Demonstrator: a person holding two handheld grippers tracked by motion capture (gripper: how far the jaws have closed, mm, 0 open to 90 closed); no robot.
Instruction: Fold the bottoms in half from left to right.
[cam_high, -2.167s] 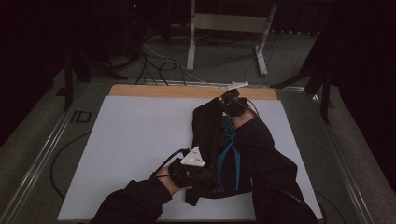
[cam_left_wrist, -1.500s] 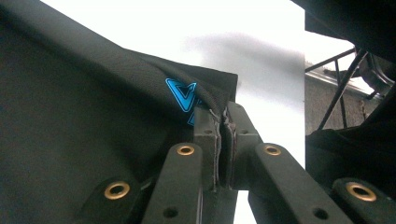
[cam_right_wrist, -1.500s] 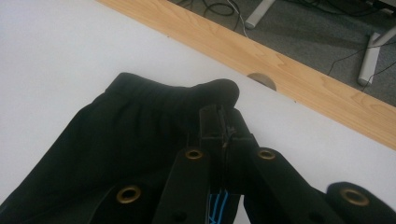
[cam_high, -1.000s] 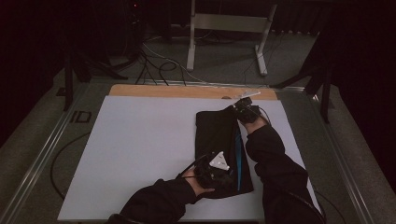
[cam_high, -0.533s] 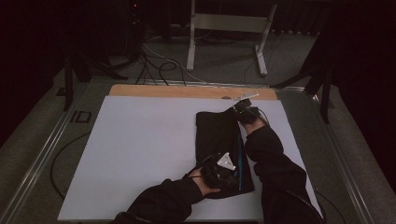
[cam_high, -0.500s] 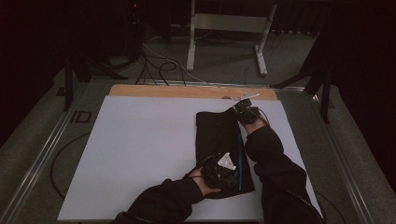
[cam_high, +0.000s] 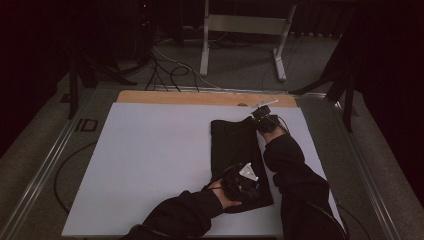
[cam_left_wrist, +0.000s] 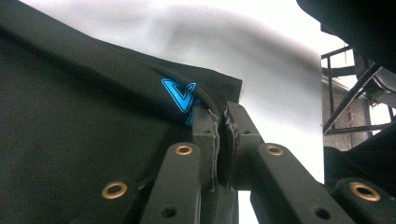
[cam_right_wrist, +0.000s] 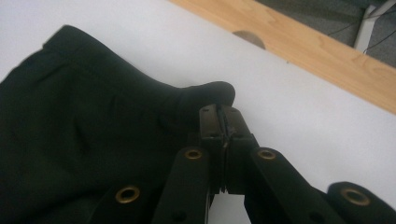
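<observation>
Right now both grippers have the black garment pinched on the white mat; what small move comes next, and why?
Probably open both and let go. The black garment already lies folded flat in a narrow strip on the white mat, with the left gripper clamped on its near corner and the right gripper on its far corner.

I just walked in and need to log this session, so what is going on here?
A person at a white-topped table is folding a black garment with blue lettering, using a hand-held gripper in each hand. The left hand-held gripper is shut on the garment's near edge beside the blue print. The right hand-held gripper is shut on the far corner, close to the table's wooden strip. The garment lies as a long narrow fold on the right half of the table.
</observation>
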